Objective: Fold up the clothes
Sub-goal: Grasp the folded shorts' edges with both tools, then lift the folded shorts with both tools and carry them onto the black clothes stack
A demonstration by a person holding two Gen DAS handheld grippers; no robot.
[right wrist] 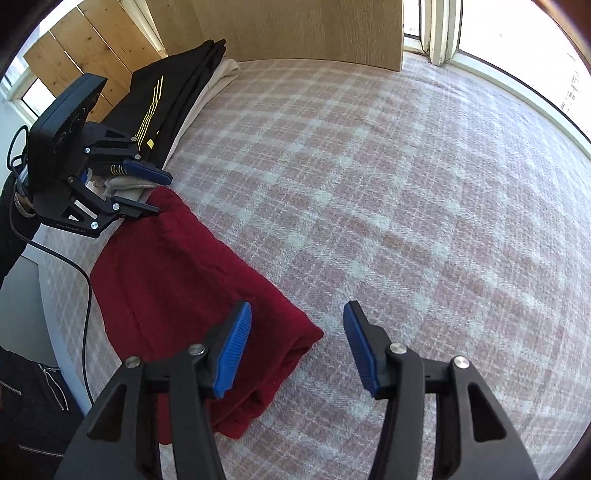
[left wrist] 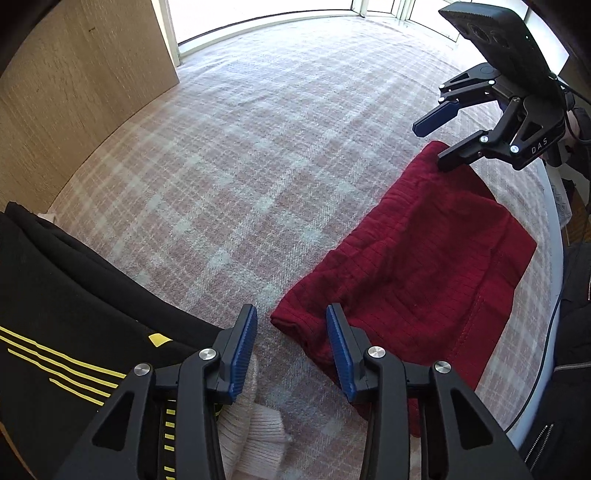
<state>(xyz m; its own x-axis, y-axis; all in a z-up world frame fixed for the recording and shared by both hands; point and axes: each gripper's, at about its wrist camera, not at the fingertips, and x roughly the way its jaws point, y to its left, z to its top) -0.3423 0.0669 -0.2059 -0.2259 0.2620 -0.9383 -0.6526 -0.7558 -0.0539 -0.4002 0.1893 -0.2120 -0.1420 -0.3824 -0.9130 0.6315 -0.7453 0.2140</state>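
My left claw is spread wide with nothing between its blue pads, poised over the near corner of the folded red garment, which lies flat on the plaid cloth. My right claw is spread too, empty, at the garment's other end with its left pad above the red edge. The left view alone shows the ribbed cream knit under my left fingers, beside the black garment with yellow stripes. The right view alone shows that black piece stacked on a beige one against the wooden panel
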